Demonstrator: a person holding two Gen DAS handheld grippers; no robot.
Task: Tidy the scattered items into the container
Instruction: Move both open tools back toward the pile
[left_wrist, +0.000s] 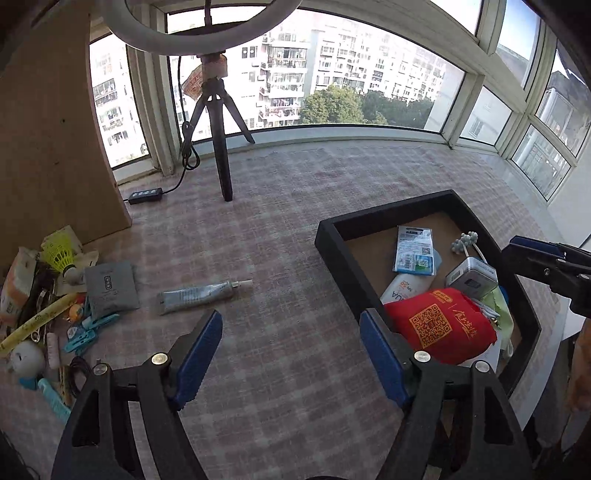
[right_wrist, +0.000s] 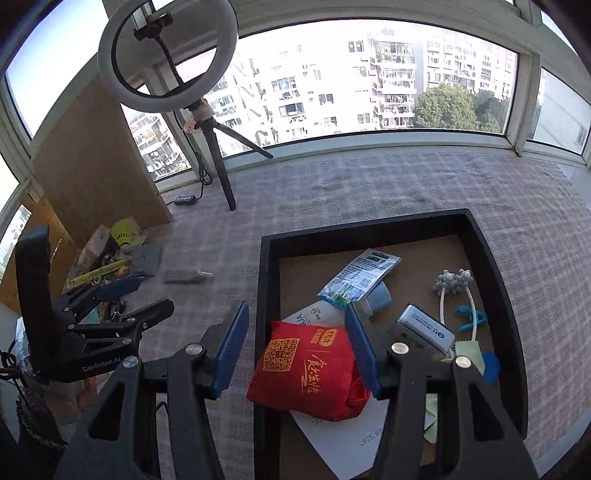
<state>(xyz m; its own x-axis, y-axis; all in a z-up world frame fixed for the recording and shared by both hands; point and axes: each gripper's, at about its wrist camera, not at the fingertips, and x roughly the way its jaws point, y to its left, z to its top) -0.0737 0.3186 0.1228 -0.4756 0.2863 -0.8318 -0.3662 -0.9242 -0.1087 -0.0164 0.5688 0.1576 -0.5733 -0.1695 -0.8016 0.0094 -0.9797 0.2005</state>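
- Left gripper (left_wrist: 291, 354) is released and empty, over open checked cloth (left_wrist: 295, 206) between the clutter pile (left_wrist: 48, 295) at the cloth's left edge and the black tray (right_wrist: 269, 295)
- A grey tube (left_wrist: 199, 295) lies alone just beside the pile
- Right gripper (right_wrist: 295, 350) is released, above the tray's near-left corner
- Tray holds a red pouch (right_wrist: 310, 373), sunscreen bottle (left_wrist: 406, 290), blue-white packet (right_wrist: 358, 278), silver box (right_wrist: 424, 328), with bare floor at its far edge
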